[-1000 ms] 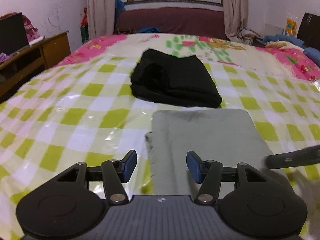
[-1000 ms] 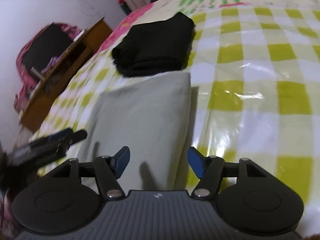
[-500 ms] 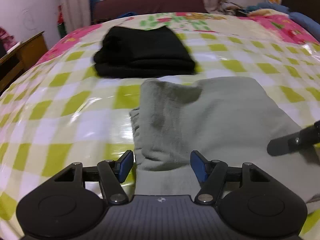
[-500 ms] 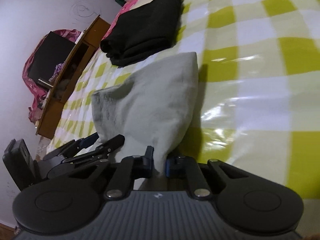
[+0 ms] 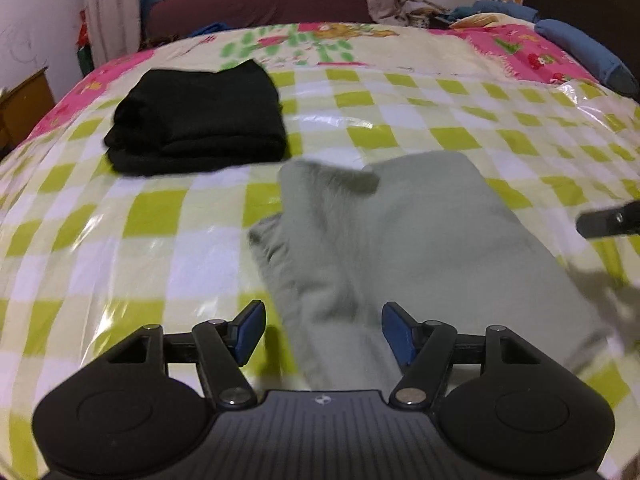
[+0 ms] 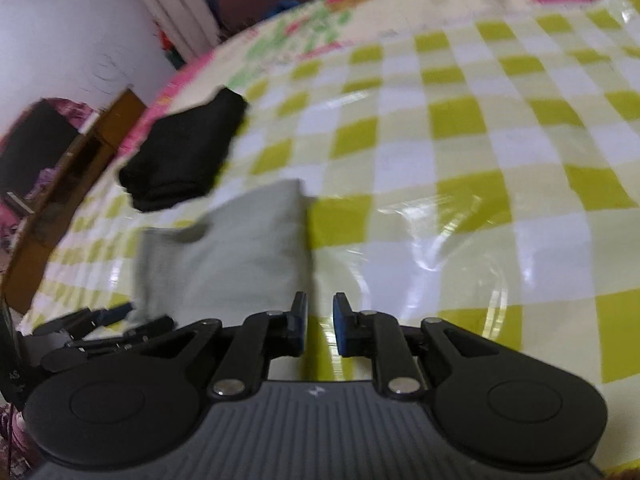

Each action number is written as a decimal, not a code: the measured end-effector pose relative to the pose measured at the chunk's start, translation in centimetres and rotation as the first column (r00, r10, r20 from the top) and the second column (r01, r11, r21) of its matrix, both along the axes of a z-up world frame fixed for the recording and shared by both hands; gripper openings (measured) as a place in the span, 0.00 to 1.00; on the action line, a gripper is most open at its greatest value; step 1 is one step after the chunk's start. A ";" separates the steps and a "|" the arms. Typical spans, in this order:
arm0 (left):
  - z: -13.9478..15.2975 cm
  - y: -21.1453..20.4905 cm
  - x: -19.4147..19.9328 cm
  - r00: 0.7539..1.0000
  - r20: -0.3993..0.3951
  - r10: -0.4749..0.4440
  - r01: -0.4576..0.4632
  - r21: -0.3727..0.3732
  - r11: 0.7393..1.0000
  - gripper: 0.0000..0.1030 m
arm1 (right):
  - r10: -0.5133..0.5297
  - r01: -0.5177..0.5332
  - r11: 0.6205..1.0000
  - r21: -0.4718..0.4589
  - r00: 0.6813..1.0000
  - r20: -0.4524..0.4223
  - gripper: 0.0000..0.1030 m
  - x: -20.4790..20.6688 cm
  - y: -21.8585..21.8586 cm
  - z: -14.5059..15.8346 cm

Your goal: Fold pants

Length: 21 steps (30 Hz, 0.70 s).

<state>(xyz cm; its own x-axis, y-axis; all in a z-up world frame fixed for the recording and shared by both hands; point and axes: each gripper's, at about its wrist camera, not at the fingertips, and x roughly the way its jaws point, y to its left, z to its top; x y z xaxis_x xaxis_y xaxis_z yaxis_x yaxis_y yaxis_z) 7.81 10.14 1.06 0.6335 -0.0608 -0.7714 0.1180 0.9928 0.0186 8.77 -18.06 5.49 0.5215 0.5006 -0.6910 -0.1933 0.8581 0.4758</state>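
Observation:
Grey-green pants (image 5: 420, 232) lie folded on the chequered bed cover (image 5: 120, 220), their left edge rumpled and doubled over. My left gripper (image 5: 323, 332) hangs low over the near end. Its jaws are opening, and a strip of the cloth runs between them without either pad pressing on it. In the right wrist view the pants (image 6: 240, 248) lie just left of my right gripper (image 6: 320, 324). Its jaws are opening from a narrow gap, and only bed cover shows between them. One finger of the right gripper (image 5: 608, 222) shows at the right edge.
Folded black pants (image 5: 196, 120) lie beyond the grey pair, towards the far left. A wooden desk (image 6: 72, 168) stands off the bed's left side. A blue pillow (image 5: 580, 48) is at the far right, and a maroon sofa (image 5: 260, 4) stands behind the bed.
The right gripper shut on the pants' right edge, then let go and slid right off the cloth. The flat pants now show a rumpled left edge. The left gripper's jaws stand wider.

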 end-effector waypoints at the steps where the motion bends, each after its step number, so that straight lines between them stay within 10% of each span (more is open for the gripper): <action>1: -0.3 0.2 -0.3 1.000 -0.012 0.009 -0.009 0.000 1.000 0.76 | 0.023 -0.024 1.000 0.018 1.000 0.013 0.17 -0.1 0.9 0.0; 8: -1.1 0.5 -1.0 0.998 -0.024 0.054 -0.055 -0.033 0.998 0.78 | 0.144 -0.140 0.980 0.144 0.989 -0.020 0.25 3.3 9.3 -0.8; 16: -1.3 1.4 -1.6 0.999 0.002 0.050 -0.050 -0.051 0.997 0.80 | 0.258 -0.257 0.964 -0.068 0.966 -0.004 0.26 7.8 21.3 -3.5; 21: -1.2 2.4 -1.7 0.997 -0.005 0.076 -0.077 -0.101 0.992 0.84 | 0.284 -0.282 0.958 -0.052 0.959 0.024 0.34 7.0 21.2 -2.1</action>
